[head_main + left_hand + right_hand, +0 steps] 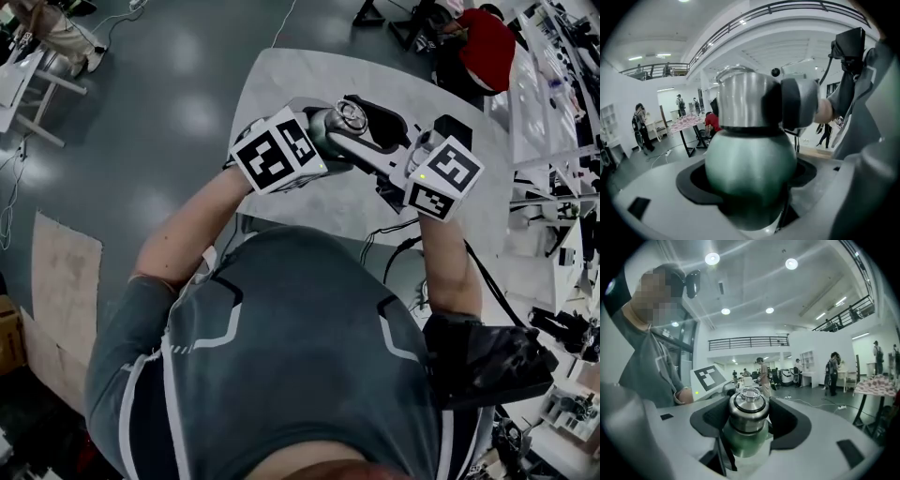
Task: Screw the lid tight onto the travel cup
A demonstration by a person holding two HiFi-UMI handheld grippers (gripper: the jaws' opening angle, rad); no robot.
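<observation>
Travel cup (750, 159) gripped between left fingers (651, 206), lid (748, 411) between right fingers (825, 432)

The travel cup (750, 159) is metallic green, its lid (740, 101) brushed silver. The left gripper (749, 187) and right gripper (747, 425) are pale grey with black-lined jaws; their cubes (277, 150) are white with black square markers. The desk (281, 80) is white.

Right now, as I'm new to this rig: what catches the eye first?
A green cup, clamped in the left tongs, held in mid-air. Its steel lid sits gripped in the right tongs. Black-and-white marker cubes stand out on both.
</observation>
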